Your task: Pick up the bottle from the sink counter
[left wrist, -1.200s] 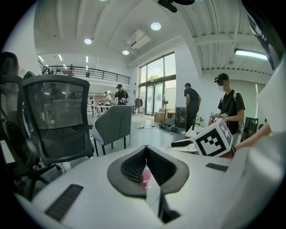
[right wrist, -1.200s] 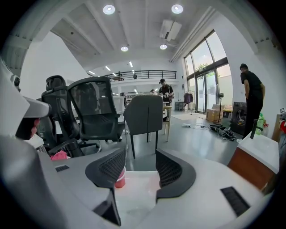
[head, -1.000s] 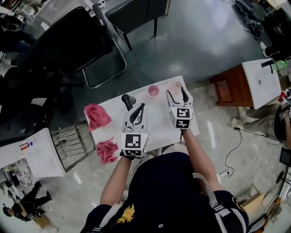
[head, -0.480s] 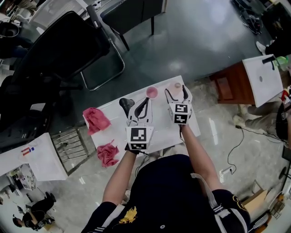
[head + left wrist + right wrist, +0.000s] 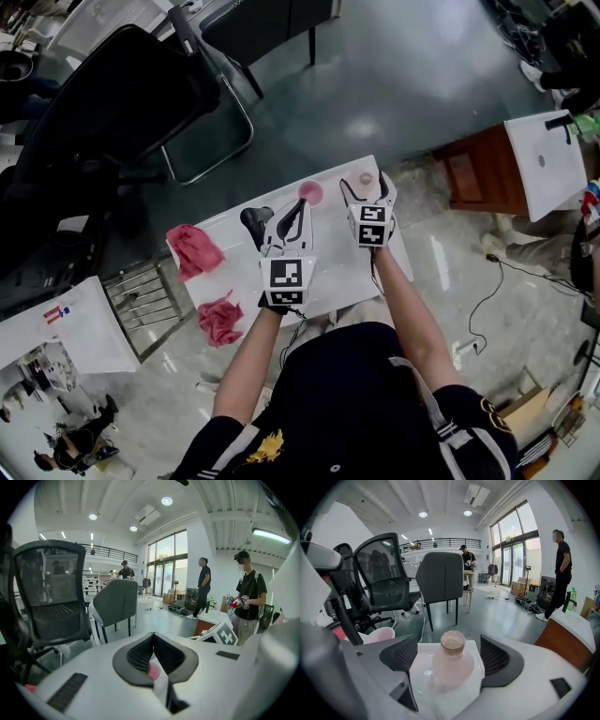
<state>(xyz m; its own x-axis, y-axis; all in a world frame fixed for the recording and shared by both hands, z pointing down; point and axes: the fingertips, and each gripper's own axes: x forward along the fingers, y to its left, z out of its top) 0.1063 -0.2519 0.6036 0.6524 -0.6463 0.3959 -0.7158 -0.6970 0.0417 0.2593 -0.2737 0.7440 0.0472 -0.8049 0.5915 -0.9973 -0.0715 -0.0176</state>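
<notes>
Head view: the bottle [image 5: 366, 178] is seen upright at the far right corner of the tabletop [image 5: 337, 267], between the jaws of the right tool [image 5: 364, 189].

Left gripper view: the left tool [image 5: 153, 639] is held together, empty.

Right gripper view: the jaws are opening, clear of the bottle on both sides. It is judged light and slippery, and best taken round its body.

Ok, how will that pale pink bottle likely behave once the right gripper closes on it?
The bottle looks translucent and smooth, so it is probably light plastic and somewhat slippery. Its wide body and narrow capped neck suggest it stands stably and is unlikely to tip. The right gripper, jaws opening, straddles it without touching.
</notes>
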